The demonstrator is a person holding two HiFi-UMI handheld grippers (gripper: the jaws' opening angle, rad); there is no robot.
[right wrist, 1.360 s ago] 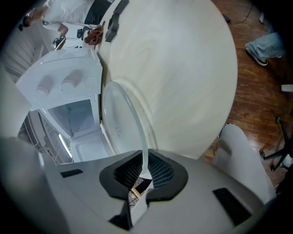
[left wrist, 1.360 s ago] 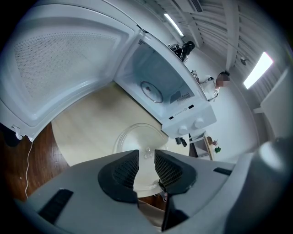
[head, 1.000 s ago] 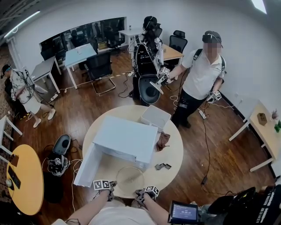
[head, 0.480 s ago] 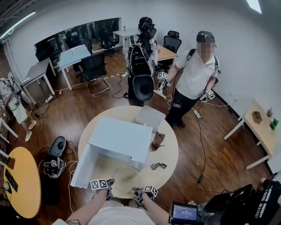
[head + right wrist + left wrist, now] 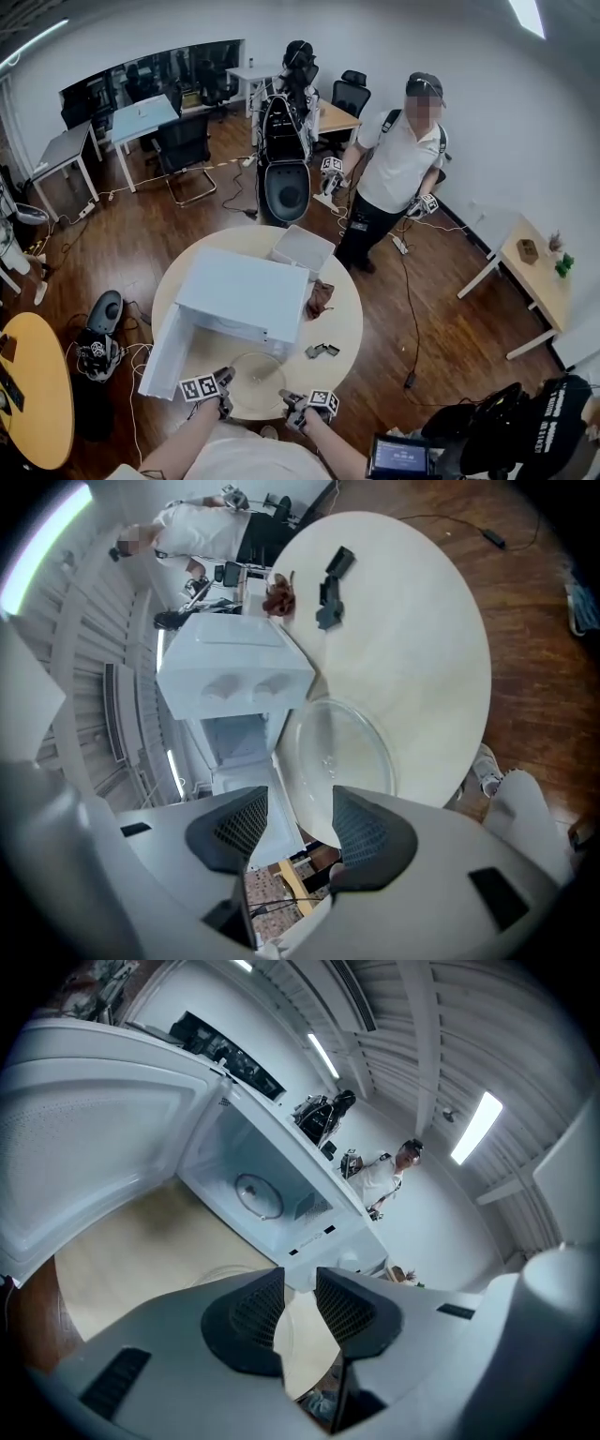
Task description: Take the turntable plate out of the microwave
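Change since earlier frame: right gripper [image 5: 300,799] jaws just opened wide, nothing between them.
Table [image 5: 342,319]: round, carries microwave [image 5: 239,295], door [image 5: 161,352] swung open.
Glass plate [image 5: 255,380]: flat on table, just before open cavity.
Left gripper [image 5: 300,1279]: jaws slightly apart, empty.
Judgement: removal done; only door closing possibly left.

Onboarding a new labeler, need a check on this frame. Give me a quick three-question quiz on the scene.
1. True or false: the glass turntable plate lies on the round table, outside the microwave.
2. The microwave door is: A shut, B open, C missing.
3. What does the right gripper hold?
Key: 1 true. 2 B. 3 Nothing; its jaws have just opened, with nothing between them.
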